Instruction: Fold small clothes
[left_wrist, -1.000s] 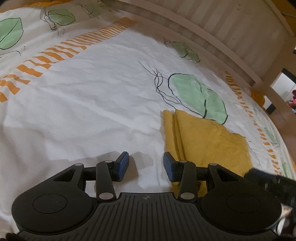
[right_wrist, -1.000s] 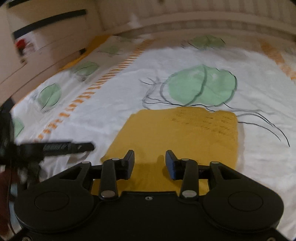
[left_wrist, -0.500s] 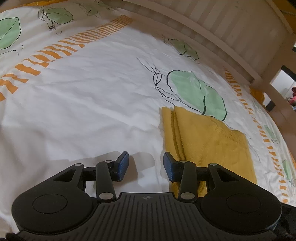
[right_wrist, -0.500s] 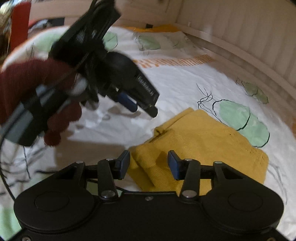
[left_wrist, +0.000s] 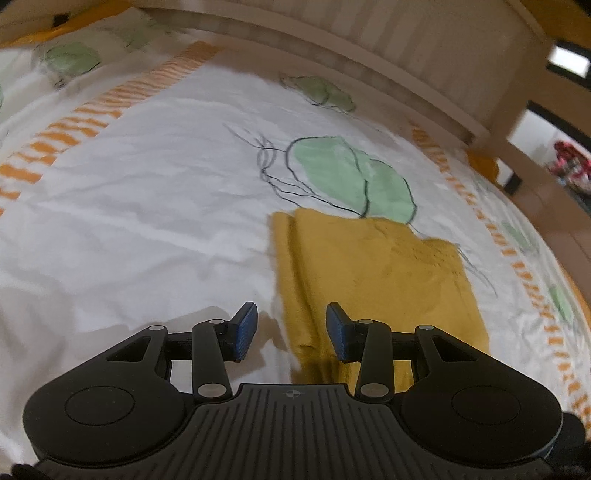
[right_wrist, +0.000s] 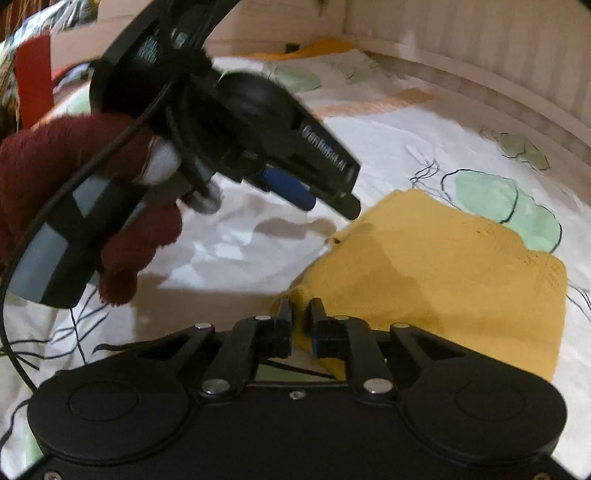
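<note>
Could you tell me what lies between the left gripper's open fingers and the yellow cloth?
In the left wrist view, the left gripper is open and the yellow cloth's near edge lies between its fingers; otherwise only white bedsheet.

My right fingers (right_wrist: 300, 325) closed from open onto the near corner of the yellow cloth (right_wrist: 443, 273), lifting it.

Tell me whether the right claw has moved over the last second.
Yes. The right claw has swung to the near corner of the yellow garment and closed on it; the green leaf print now sits farther right.

I see one mustard-yellow knit garment (left_wrist: 373, 273), folded into a layered rectangle and lying flat on the bed; its near corner (right_wrist: 295, 295) is bunched and slightly raised.
</note>
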